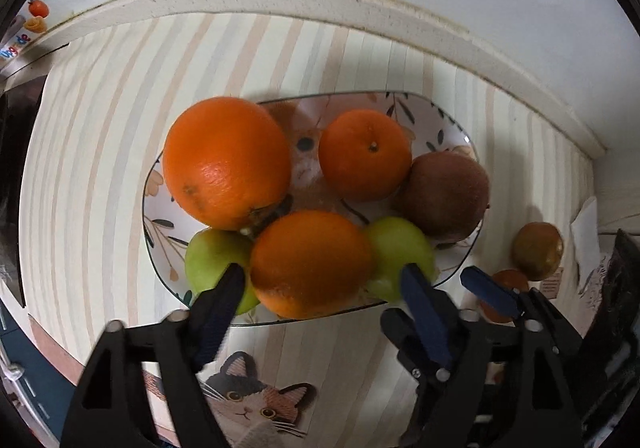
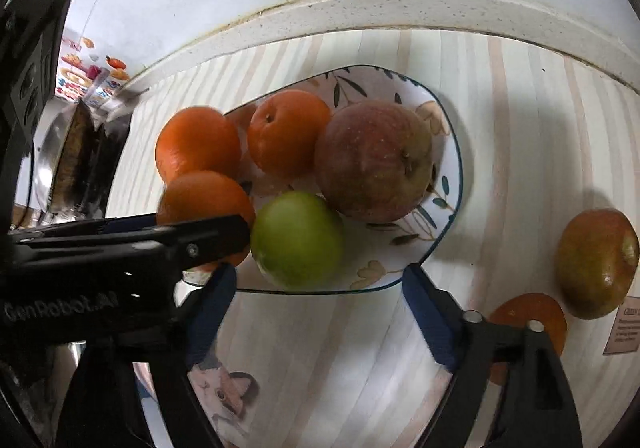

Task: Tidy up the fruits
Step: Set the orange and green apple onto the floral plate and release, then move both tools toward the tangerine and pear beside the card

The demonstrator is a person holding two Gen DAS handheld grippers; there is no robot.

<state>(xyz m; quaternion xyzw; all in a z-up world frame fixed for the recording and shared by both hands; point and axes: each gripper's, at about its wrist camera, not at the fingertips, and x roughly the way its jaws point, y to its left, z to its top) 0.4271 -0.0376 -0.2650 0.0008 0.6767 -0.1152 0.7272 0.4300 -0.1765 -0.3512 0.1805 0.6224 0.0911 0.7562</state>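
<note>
My left claw (image 1: 320, 276) sits wide around the near orange (image 1: 312, 264); my right claw (image 2: 320, 280) hangs open, empty. Squeezing off-centre could roll it off the crowded plate (image 1: 160, 215).

The left claw (image 1: 320, 280) is held low and level, its two blue-padded fingers (image 1: 218, 308) spread wide with black frames trailing back beneath them. One orange (image 1: 312, 264) sits between the tips, and whether the pads actually touch it is hard to tell. The right claw (image 2: 320, 276) sits just beside it on the right, also spread wide with nothing between its fingers (image 2: 426, 312). Seen from the right wrist, the left claw's black body crosses in from the left edge, close alongside the right claw's left finger.
</note>
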